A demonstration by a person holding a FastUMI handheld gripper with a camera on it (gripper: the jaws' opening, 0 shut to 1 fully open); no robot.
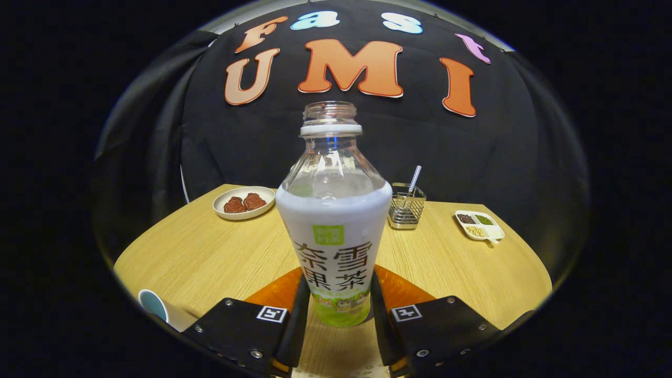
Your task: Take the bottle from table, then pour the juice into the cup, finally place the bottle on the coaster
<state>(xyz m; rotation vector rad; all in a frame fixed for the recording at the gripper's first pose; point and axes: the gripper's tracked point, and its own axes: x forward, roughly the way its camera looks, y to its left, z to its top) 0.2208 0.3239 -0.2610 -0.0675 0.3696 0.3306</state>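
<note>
While clamped low on the bottle (334, 220), gripper (334, 310) fingers pressing both sides of the label near the base. Bottle upright between the jaws, uncapped, seemingly over the orange coaster (399, 289); contact unclear. Probably light, thin plastic, slick label, likely top-heavy; better held mid-body, squeeze kept gentle. Cup (153, 304) just left of the fingers. Beyond: wooden table (210, 252), snack plate (244, 202), wire holder (407, 207), divided dish (479, 224).

Clear glossy plastic bottle (334, 210) with smooth white printed wrap, clamped between gripper (336, 310) fingers. Matt light wood-grain table (210, 257). Shiny wire-mesh metal holder (406, 207) near far edge. Glazed white plate (243, 202) at far left corner. Glossy orange coaster (278, 289).
</note>
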